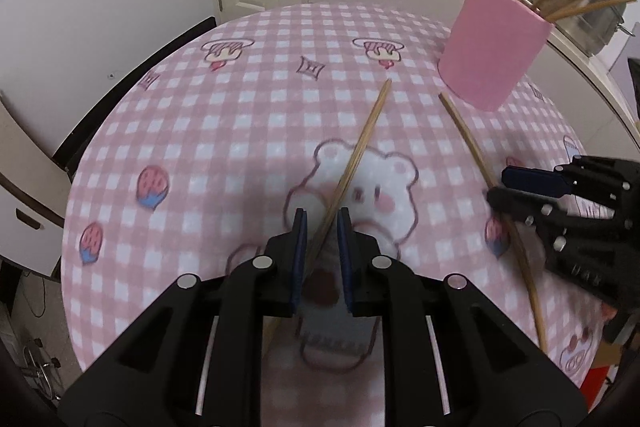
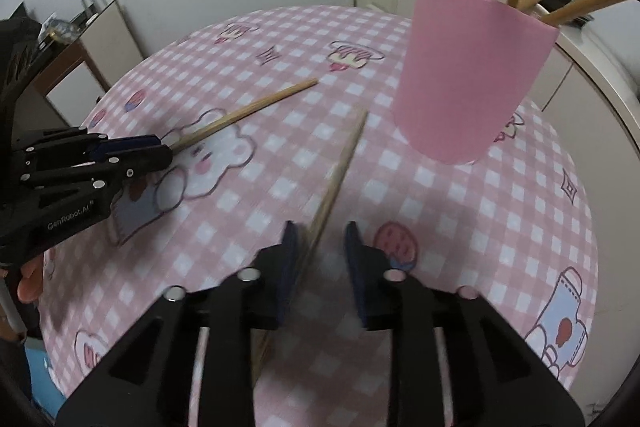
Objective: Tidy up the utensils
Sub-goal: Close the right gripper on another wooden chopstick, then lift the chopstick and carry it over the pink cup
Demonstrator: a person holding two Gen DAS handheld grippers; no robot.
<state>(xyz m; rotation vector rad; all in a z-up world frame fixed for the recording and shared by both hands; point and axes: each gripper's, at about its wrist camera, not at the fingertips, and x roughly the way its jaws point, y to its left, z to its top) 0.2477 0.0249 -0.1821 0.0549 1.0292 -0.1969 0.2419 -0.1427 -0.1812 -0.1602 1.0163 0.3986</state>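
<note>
Pink gingham cloth with cartoon bears covers the desk (image 1: pixel 240 115). One pink cup (image 1: pixel 494 47) stands upright at its far right side, holding several wooden chopsticks; an exact count is hard, roughly seven. Two more chopsticks lie on the cloth. The left gripper (image 1: pixel 322 227) straddles the left chopstick (image 1: pixel 364 147), jaws slightly apart around it. The right gripper (image 2: pixel 320 239) sits with jaws apart, the right chopstick (image 2: pixel 340 167) beside its left finger
</note>
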